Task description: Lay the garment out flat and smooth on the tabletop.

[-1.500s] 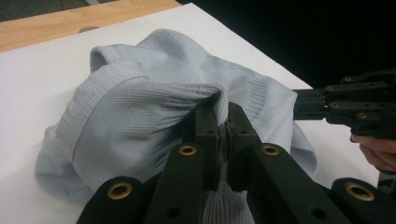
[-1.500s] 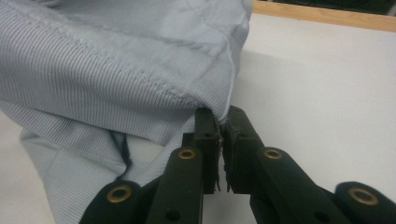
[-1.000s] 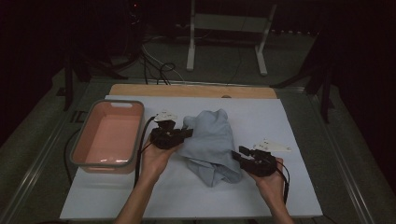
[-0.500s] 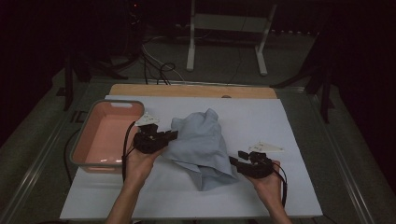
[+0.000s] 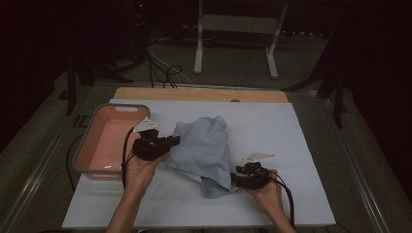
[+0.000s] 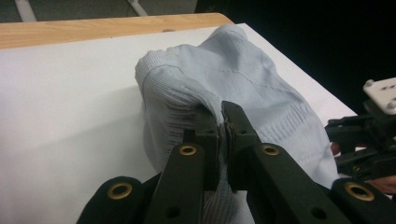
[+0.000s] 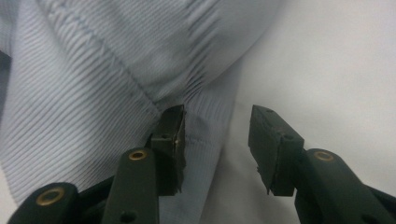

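1. Pale blue ribbed knit: a garment (image 5: 206, 148) heaped in soft folds at the middle of the high view, on the white tabletop (image 5: 291, 131), just right of a pink tub (image 5: 80, 153).
2. Looks light and limp. Likely to sag, stretch and trail rather than lift as one piece, so better taken by an edge or seam than by the loose middle.
3. Left tongs (image 5: 172, 141), at centre left of the high view, pinched tight on a raised fold at the garment's left side. In the left gripper view (image 6: 223, 122), knit squeezed between pads that all but meet.
4. Right tongs (image 5: 236, 178), at the lower right of the heap, about half wide and just been closing. In the right gripper view (image 7: 217, 140), set astride the stitched hem (image 7: 205, 135): one pad against the cloth, the other over bare tabletop, no pinch yet.
5. Hem band probably the soundest hold there: doubled and stitched, so less prone to slip out or pull thin than a single layer.
6. Surface smooth, flat and matt white, probably easy for the cloth to slide across. Bordered at the top by a wooden strip (image 5: 194, 94).
7. Beyond, a dim room: a metal stand (image 5: 233, 24) and loose cables (image 5: 165, 73) on the floor at the top of the high view.
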